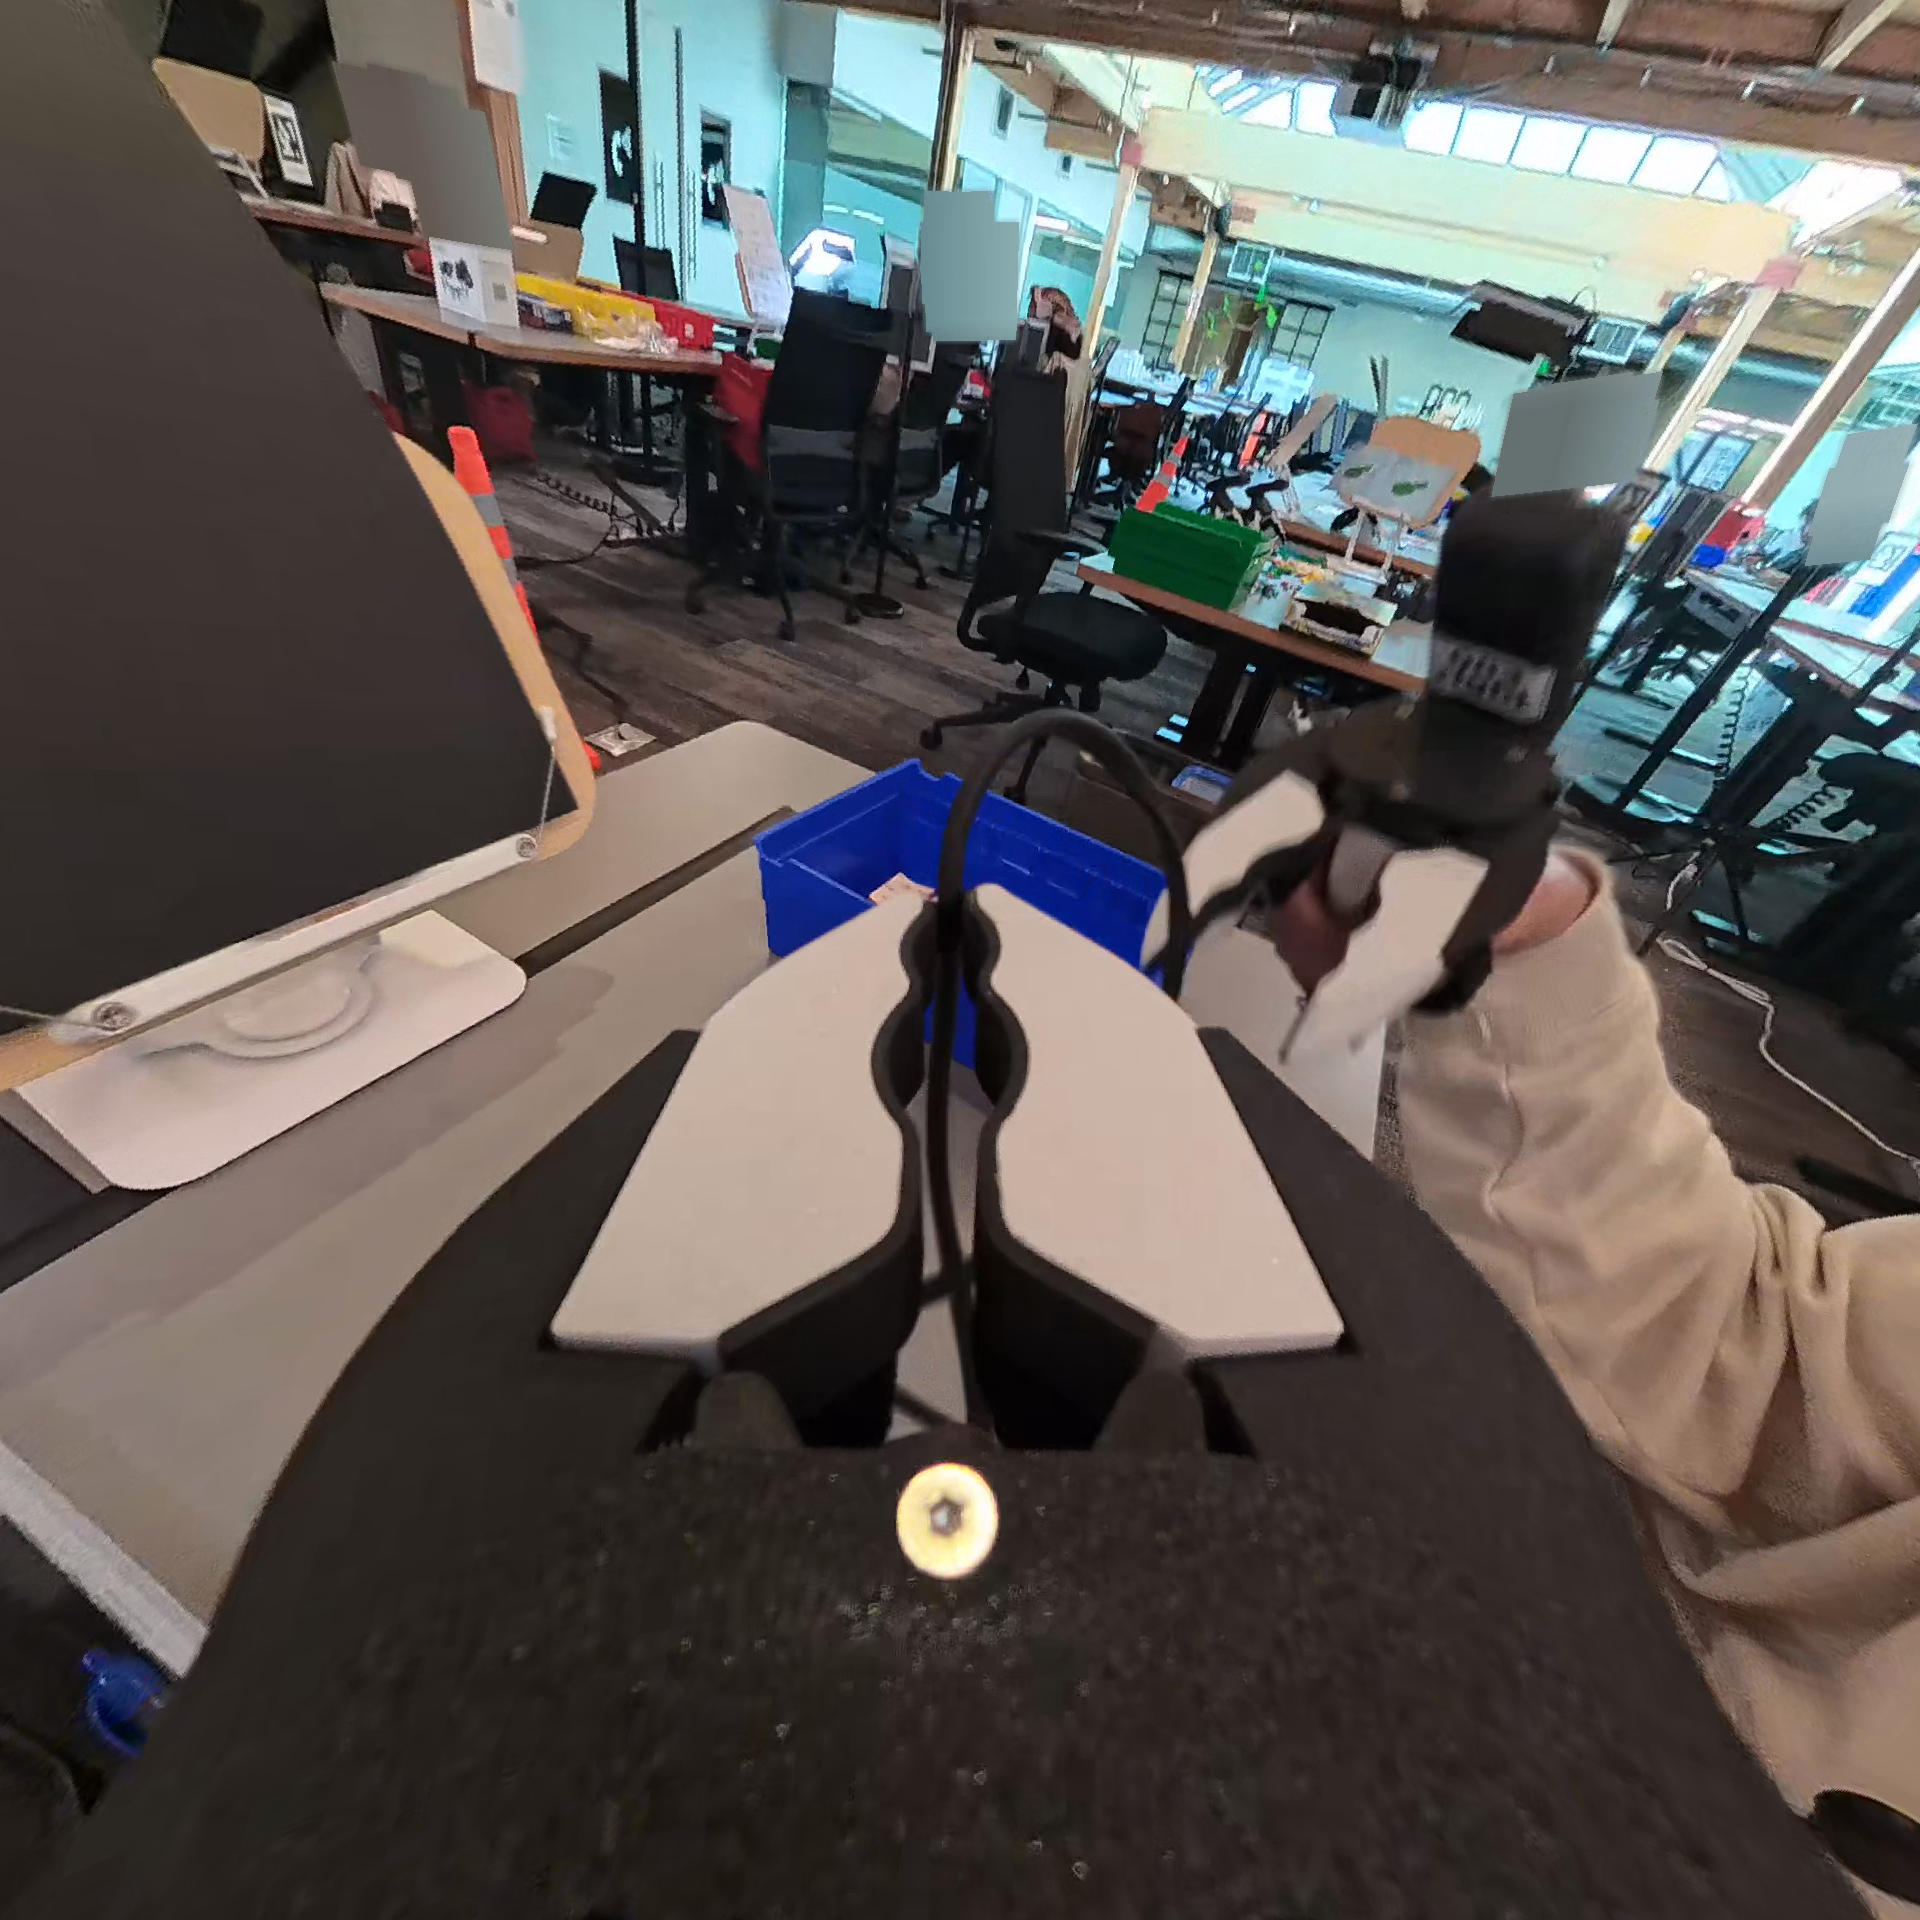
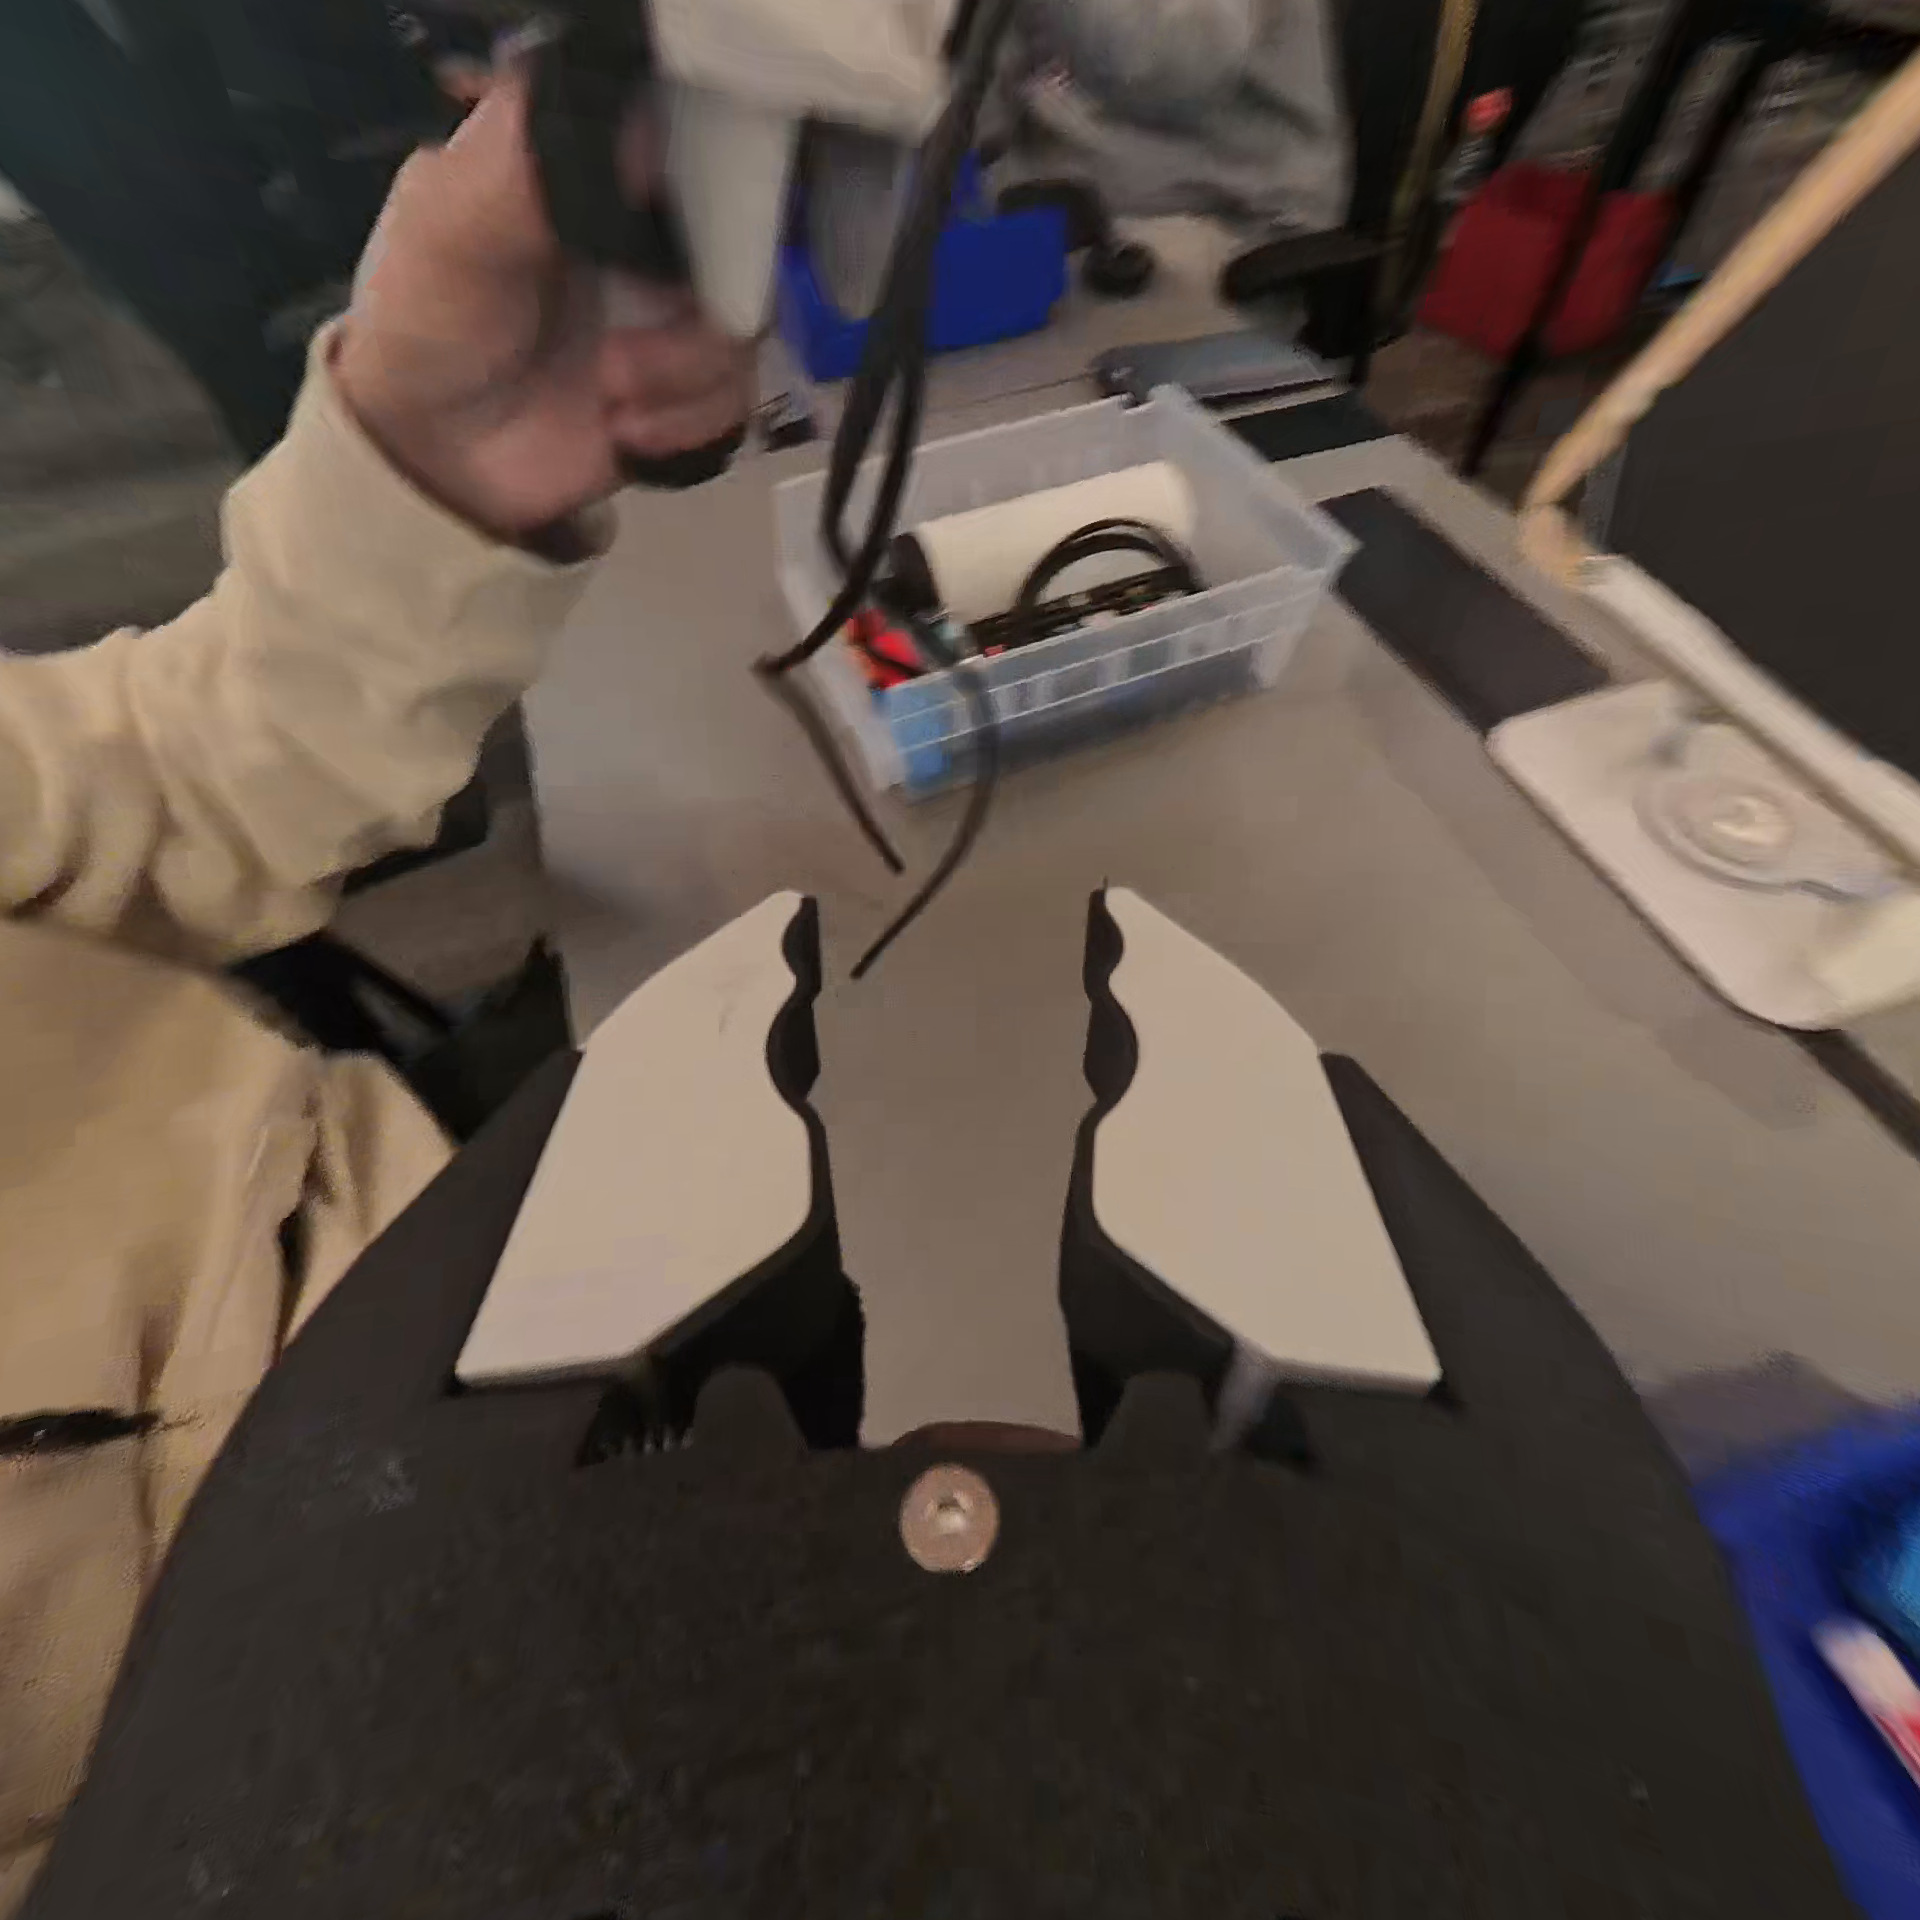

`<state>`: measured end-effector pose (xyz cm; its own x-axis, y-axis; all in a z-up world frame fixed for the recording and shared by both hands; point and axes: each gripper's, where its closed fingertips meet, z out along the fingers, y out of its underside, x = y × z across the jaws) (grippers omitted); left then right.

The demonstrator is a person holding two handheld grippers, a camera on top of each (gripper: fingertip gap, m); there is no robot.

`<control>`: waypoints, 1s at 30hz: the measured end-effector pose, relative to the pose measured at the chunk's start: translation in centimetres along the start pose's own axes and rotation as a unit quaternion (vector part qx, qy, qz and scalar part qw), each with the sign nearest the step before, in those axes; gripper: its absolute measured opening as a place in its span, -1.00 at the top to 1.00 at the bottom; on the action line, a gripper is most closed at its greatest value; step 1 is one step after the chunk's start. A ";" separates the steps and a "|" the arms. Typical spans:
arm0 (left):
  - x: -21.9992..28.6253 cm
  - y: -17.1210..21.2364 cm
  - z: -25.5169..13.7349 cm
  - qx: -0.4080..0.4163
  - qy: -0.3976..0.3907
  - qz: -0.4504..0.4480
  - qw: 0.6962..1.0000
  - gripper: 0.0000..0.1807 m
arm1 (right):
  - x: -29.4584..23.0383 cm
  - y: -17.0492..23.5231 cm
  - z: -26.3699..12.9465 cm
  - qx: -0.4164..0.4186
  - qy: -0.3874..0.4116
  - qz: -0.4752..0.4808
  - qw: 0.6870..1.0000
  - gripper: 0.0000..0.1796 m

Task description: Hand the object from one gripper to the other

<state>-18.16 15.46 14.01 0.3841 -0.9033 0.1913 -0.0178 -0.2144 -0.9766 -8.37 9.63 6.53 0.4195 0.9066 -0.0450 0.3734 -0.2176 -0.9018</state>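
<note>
A thin black cable (image 1: 1049, 722) is pinched between the closed fingers of my left gripper (image 1: 951, 914). It arches up and over to the right, and its end drops beside my right gripper (image 1: 1278, 935). That gripper is held by a hand in a cream sleeve and its jaws stand apart. In the right wrist view my right gripper (image 2: 951, 914) is open and empty. The cable (image 2: 883, 416) hangs from the blurred left gripper (image 2: 790, 125) at the top, and its loose ends dangle just ahead of my right fingertips without touching them.
A clear plastic bin (image 2: 1278, 582) with cables and small parts sits on the grey table (image 2: 1299, 935). A blue bin (image 1: 862, 862) stands beyond it. A monitor (image 1: 208, 520) on a white stand (image 1: 312, 997) is at the table's side. Another blue bin (image 2: 1829, 1558) is near my right gripper. The left gripper's tips are roughly 15 cm from the right gripper's.
</note>
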 end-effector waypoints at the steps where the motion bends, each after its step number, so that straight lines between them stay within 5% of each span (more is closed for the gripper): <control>1: -0.2 -0.3 -0.4 0.004 -0.004 -0.001 1.000 0.97 | -1.4 0.4 1.6 -0.013 -0.035 -0.003 0.999 0.44; 6: -0.6 -1.5 -2.1 0.025 -0.019 -0.002 0.999 0.97 | -6.5 2.7 9.5 -0.035 -0.184 0.038 0.982 0.44; 11: 0.5 -2.2 -2.6 0.043 0.013 -0.027 0.999 0.96 | -4.3 1.4 16.4 0.067 -0.107 0.108 0.986 0.30; 12: 0.9 -2.3 -2.6 0.045 0.022 -0.032 0.998 0.96 | -4.1 0.7 16.9 0.101 -0.098 0.111 0.984 0.40; 14: 0.9 -2.2 -2.5 0.042 0.019 -0.033 0.998 0.97 | -4.9 -0.1 16.9 0.143 -0.112 0.100 0.978 0.88; 15: 0.7 -2.1 -2.5 0.040 0.014 -0.030 0.999 0.97 | -5.2 -0.2 16.8 0.147 -0.112 0.086 0.979 0.95; 21: -2.0 -0.9 -2.7 0.008 -0.025 -0.046 0.999 0.93 | -5.3 0.1 16.1 0.134 -0.118 0.069 0.981 0.95; 30: -5.9 3.5 -2.5 -0.116 -0.094 -0.032 0.988 0.43 | -4.6 -2.5 11.7 0.146 -0.139 0.123 0.972 0.96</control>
<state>-22.77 19.15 9.72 0.5556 -0.8048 0.2087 -0.1907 -0.3677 -0.9102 -20.91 10.20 3.96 0.2111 0.9115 -0.3531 0.0214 -0.3654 -0.9306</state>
